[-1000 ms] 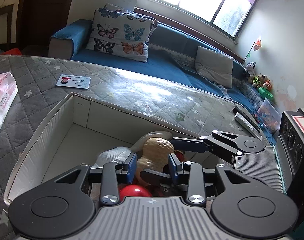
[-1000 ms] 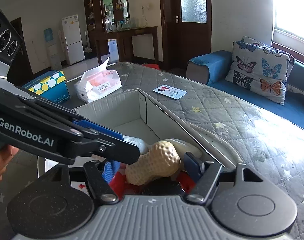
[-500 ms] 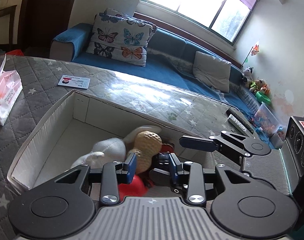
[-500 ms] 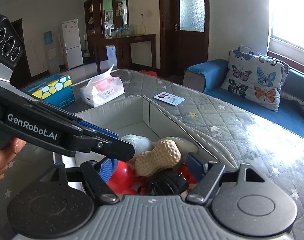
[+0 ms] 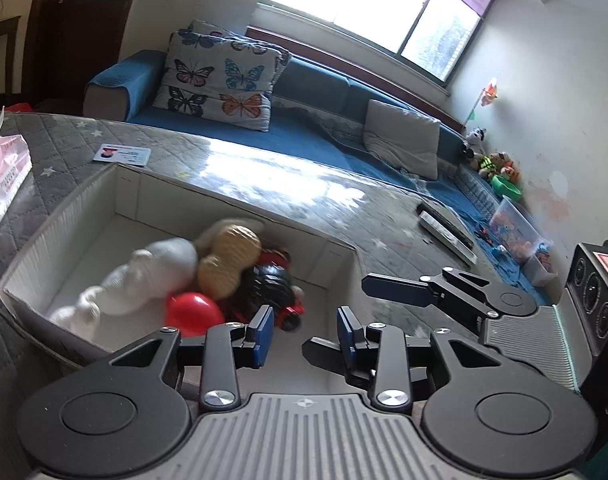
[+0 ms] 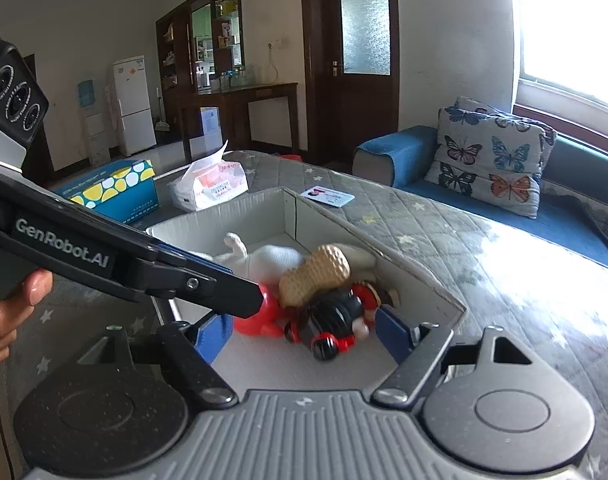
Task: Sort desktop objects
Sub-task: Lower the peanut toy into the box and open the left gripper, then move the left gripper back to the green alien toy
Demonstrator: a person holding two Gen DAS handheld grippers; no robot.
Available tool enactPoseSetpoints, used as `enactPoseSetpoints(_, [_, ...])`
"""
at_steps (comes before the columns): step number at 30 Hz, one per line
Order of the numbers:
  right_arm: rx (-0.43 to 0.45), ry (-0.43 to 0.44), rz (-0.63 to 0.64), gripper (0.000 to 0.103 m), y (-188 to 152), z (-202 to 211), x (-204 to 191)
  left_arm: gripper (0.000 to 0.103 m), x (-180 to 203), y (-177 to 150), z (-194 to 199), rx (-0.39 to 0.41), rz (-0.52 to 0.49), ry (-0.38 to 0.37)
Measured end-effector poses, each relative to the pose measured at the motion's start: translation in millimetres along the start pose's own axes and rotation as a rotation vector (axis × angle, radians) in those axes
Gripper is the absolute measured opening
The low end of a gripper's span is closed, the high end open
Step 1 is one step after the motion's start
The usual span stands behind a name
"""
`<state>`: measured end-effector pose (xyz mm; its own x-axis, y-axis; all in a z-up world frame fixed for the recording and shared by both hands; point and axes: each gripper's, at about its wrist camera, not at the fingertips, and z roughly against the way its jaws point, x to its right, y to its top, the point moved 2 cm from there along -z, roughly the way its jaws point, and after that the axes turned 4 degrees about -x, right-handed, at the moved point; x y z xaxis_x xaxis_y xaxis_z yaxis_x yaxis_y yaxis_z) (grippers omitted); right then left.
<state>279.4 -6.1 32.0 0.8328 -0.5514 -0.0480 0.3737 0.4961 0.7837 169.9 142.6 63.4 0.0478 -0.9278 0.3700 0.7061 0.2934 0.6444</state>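
A white cardboard box (image 5: pixel 72 216) (image 6: pixel 336 220) on the grey quilted table holds a tan peanut-shaped toy (image 5: pixel 228 264) (image 6: pixel 316 272), a white plush toy (image 5: pixel 144 280) (image 6: pixel 272 258), a red ball (image 5: pixel 192 312) (image 6: pixel 260 316) and a black-and-red toy (image 5: pixel 270 286) (image 6: pixel 332 320). The peanut toy lies on top of the pile. My left gripper (image 5: pixel 304 334) is open and empty above the box's near end. My right gripper (image 6: pixel 300 330) is open and empty, just above the black-and-red toy. The left gripper's finger (image 6: pixel 208 284) crosses the right wrist view.
A tissue pack (image 5: pixel 4 176) (image 6: pixel 212 186) and a blue dotted box (image 6: pixel 112 192) stand beyond the box. A card (image 5: pixel 122 155) (image 6: pixel 333 197) lies on the table near it. Two remotes (image 5: pixel 446 228) lie at the far right. A blue sofa (image 5: pixel 312 128) runs behind the table.
Both grippers have pulled up and back from the box. The peanut toy, which stood between the left gripper's fingers, now rests on the pile in the box.
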Motion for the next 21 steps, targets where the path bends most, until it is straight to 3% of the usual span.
enactPoseSetpoints(21, [0.024, -0.053, -0.065, 0.088, -71.1, 57.0, -13.7, 0.037, 56.2, -66.3, 6.3, -0.048, -0.073, -0.040])
